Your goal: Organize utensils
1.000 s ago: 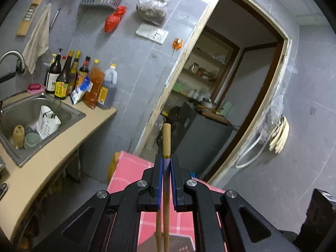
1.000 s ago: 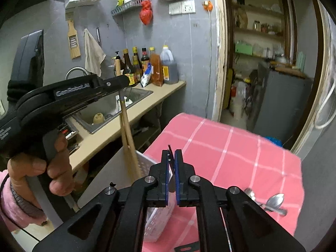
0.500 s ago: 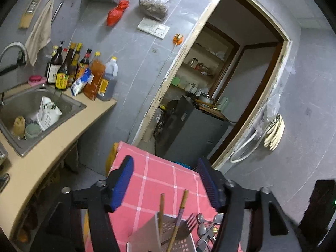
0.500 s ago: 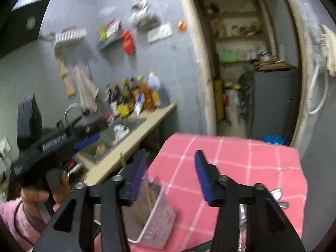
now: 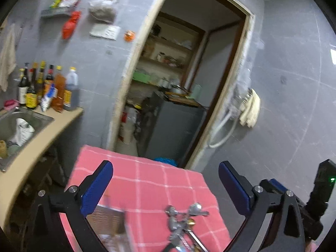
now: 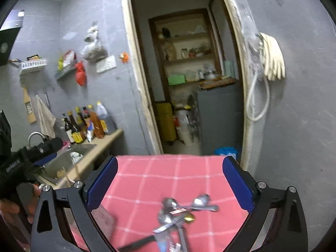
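Two grippers, both spread wide, nothing held.
Left gripper (image 5: 166, 180) and right gripper (image 6: 170, 178) hover over the pink checked cloth (image 6: 168, 176); spoons (image 6: 178, 210) lie heaped between the right jaws' span, blurred; metal utensil holder (image 5: 107, 220) beside the left gripper's left finger.

Metal spoons (image 6: 180, 210) lie heaped on the pink checked tablecloth (image 6: 168, 174) toward its right edge; a perforated holder (image 5: 109, 220) stands at its left edge.
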A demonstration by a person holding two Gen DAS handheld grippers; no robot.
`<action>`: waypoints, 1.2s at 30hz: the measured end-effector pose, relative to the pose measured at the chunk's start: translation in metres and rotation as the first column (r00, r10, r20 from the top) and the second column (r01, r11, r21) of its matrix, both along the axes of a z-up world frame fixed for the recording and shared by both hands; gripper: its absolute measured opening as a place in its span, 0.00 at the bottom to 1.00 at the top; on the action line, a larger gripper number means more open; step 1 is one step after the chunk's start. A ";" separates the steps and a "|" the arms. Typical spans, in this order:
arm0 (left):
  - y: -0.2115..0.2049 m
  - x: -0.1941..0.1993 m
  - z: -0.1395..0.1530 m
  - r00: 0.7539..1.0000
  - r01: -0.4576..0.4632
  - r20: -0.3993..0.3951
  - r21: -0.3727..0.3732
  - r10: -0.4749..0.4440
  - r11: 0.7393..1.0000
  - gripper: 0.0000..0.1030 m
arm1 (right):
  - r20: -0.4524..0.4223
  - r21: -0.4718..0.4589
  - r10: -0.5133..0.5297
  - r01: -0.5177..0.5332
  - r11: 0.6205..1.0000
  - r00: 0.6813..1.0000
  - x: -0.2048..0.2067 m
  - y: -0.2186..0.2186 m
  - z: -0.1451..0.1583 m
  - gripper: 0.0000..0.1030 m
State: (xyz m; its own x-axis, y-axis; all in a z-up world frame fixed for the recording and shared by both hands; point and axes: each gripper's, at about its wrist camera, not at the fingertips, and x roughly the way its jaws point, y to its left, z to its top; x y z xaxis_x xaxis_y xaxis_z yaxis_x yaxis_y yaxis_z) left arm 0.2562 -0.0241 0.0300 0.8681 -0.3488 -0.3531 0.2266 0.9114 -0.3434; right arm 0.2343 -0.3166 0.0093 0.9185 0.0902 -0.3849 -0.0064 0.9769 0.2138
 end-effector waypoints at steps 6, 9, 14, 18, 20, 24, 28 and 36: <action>-0.049 0.022 -0.027 0.993 0.048 -0.111 0.002 -0.047 0.999 0.98 | -0.124 0.063 0.012 -0.004 0.998 0.992 0.020 -0.055 -0.044 0.95; -0.068 0.033 -0.046 0.984 0.062 -0.168 0.008 -0.060 0.998 0.98 | -0.179 0.105 0.037 -0.018 0.994 0.983 0.034 -0.078 -0.071 0.95; -0.093 0.049 -0.082 0.962 0.067 -0.267 0.037 -0.055 0.997 0.98 | -0.246 0.160 0.109 -0.071 0.985 0.963 0.060 -0.094 -0.115 0.95; -0.102 0.058 -0.110 0.942 0.069 -0.333 0.065 -0.044 0.995 0.95 | -0.290 0.195 0.190 -0.137 0.971 0.938 0.087 -0.091 -0.149 0.88; -0.104 0.062 -0.124 0.928 0.067 -0.370 0.067 -0.037 0.996 0.91 | -0.310 0.207 0.231 -0.172 0.963 0.922 0.101 -0.085 -0.166 0.83; -0.103 0.073 -0.152 0.895 0.050 -0.446 0.052 -0.022 0.997 0.78 | -0.342 0.222 0.287 -0.220 0.950 0.895 0.120 -0.073 -0.190 0.71; -0.098 0.084 -0.173 0.864 0.034 -0.503 0.008 -0.025 0.999 0.63 | -0.366 0.230 0.324 -0.252 0.940 0.873 0.137 -0.062 -0.206 0.56; -0.099 0.100 -0.200 0.813 0.040 -0.578 -0.056 -0.065 0.998 0.41 | -0.424 0.252 0.344 -0.256 0.933 0.838 0.165 -0.058 -0.233 0.38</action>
